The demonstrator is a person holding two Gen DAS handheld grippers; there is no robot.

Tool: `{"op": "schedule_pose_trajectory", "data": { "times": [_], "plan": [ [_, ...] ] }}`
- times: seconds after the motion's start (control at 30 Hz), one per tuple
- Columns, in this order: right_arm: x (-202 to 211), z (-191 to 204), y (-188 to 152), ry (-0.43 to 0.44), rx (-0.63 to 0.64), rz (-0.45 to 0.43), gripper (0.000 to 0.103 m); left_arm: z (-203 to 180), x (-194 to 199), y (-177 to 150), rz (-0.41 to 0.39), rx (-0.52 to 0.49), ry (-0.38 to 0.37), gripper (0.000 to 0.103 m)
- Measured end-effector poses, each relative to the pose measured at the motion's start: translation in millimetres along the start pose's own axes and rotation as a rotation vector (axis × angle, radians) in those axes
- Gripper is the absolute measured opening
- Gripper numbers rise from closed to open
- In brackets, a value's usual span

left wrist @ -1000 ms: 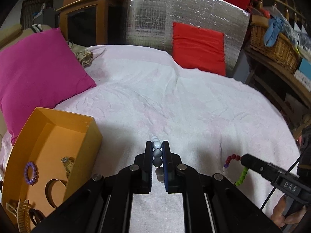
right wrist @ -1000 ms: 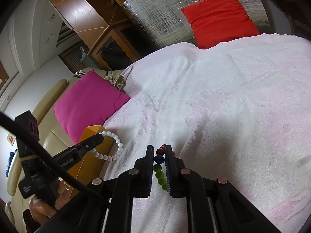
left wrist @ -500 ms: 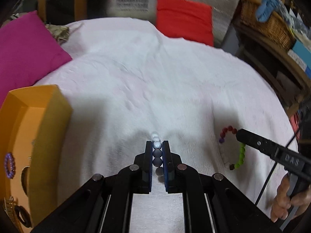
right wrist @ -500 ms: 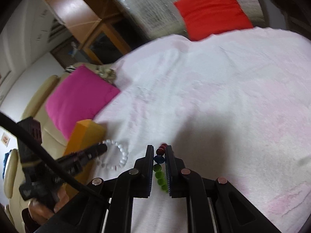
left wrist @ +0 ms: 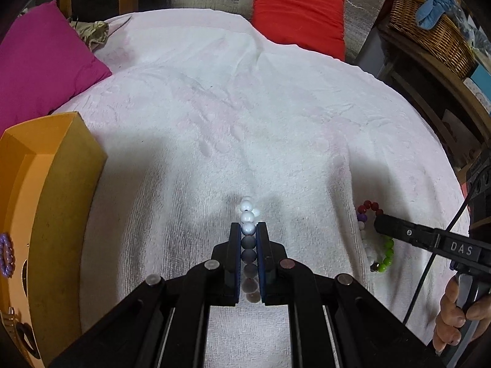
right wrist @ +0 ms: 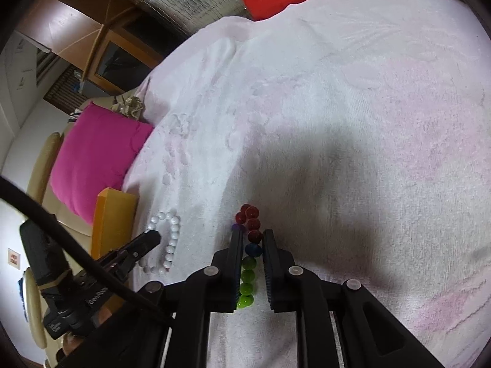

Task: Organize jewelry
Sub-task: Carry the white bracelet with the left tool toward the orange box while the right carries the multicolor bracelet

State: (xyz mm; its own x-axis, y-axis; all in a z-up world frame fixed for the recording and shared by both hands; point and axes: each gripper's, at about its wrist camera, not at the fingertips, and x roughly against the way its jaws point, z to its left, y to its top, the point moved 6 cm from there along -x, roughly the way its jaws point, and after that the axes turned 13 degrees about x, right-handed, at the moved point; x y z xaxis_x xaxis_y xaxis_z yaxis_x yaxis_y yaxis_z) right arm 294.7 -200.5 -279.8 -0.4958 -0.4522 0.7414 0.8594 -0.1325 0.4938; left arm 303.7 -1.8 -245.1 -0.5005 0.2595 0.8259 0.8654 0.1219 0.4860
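Left gripper (left wrist: 248, 230) is clamping the white bead bracelet (left wrist: 247, 211) w/ both fingers, low over the white towel (left wrist: 214, 122) by the orange box (left wrist: 61, 184). Right gripper (right wrist: 251, 242) is pinching the multicolor bracelet (right wrist: 249, 263), also resting on the towel.

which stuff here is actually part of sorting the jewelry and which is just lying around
Part of the job:
- white bead bracelet, clamped in the left gripper
- coloured bead bracelet, clamped in the right gripper
- orange box with a purple bracelet inside

Just lying about:
- pink cushion
- red cushion
- wicker basket
- white blanket
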Motion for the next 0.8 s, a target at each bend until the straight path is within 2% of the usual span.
{"op": "schedule_pose_trajectory", "data": {
  "times": [0.1,0.17,0.23,0.27,0.3,0.57,0.8],
  "plan": [
    [-2,5,-1,0.01,0.013,0.007,0.032,2,2,1,-0.005,0.006,0.002,0.009],
    [-2,10,-1,-0.003,0.056,-0.013,0.034,2,1,1,-0.006,0.007,0.003,0.009],
    [-2,15,-3,-0.04,0.121,-0.016,0.026,2,1,1,-0.007,0.009,0.003,0.009],
    [-3,18,-3,-0.06,0.155,-0.011,0.013,3,2,2,-0.009,0.011,0.005,0.009],
    [-4,19,-4,-0.068,0.17,-0.01,0.011,4,2,2,-0.013,0.011,0.009,0.009],
    [24,34,10,-0.021,0.202,-0.168,0.011,0,21,8,-0.07,0.008,-0.035,0.009],
    [45,49,15,0.016,0.238,-0.256,0.011,-2,51,-2,-0.141,-0.011,-0.08,0.009]
  ]
}}
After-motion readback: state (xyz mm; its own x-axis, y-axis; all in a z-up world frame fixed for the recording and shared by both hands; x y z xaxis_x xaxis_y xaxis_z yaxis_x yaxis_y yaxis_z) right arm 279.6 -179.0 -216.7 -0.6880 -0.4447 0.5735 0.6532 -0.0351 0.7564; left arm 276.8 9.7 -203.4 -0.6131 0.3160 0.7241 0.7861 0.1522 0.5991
